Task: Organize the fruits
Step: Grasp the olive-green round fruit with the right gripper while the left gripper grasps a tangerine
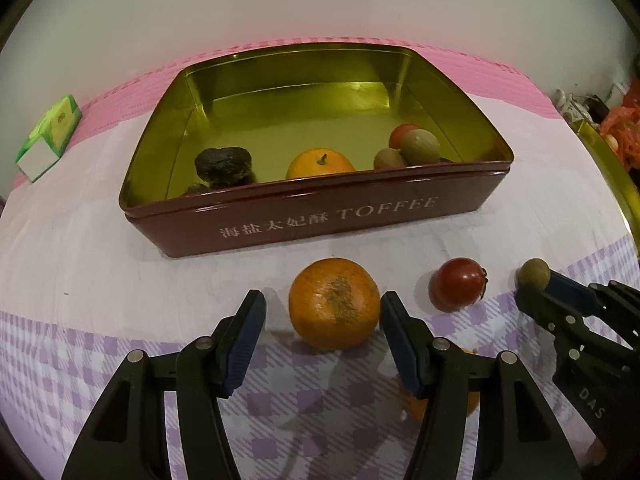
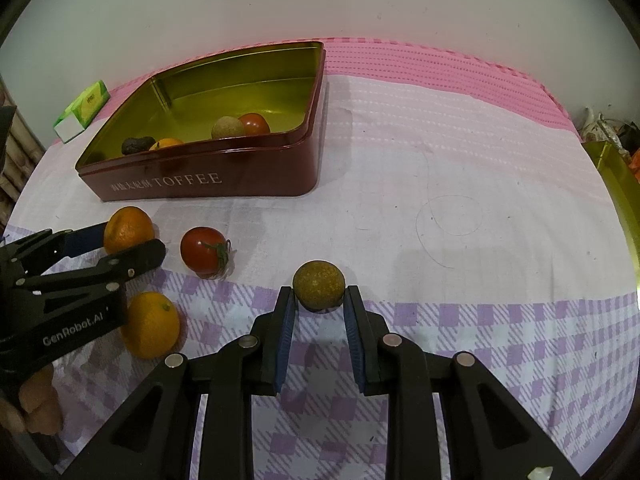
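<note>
Quick count: three oranges total, one inside the toffee tin [image 1: 320, 220], one orange [image 1: 334, 303] sitting between the left gripper [image 1: 322, 312] pads, and a second loose orange [image 2: 151, 325] nearer, beside that gripper's body. Two tomatoes: one in the tin, one loose tomato [image 1: 458, 284] on the checked cloth [image 2: 480, 340] just right of the orange. Greenish-brown round fruits: two in the tin, plus the small round fruit [image 2: 319, 286] out on the cloth. There's also one dark lumpy thing in the tin and a green tissue pack [image 1: 50, 136] far left.

Both grippers tilt steeply down at the cloth. The left one's jaws are apart around the orange, with a visible gap on the left side. The right gripper [image 2: 319, 300] is clamped on the small round fruit at its fingertips.
</note>
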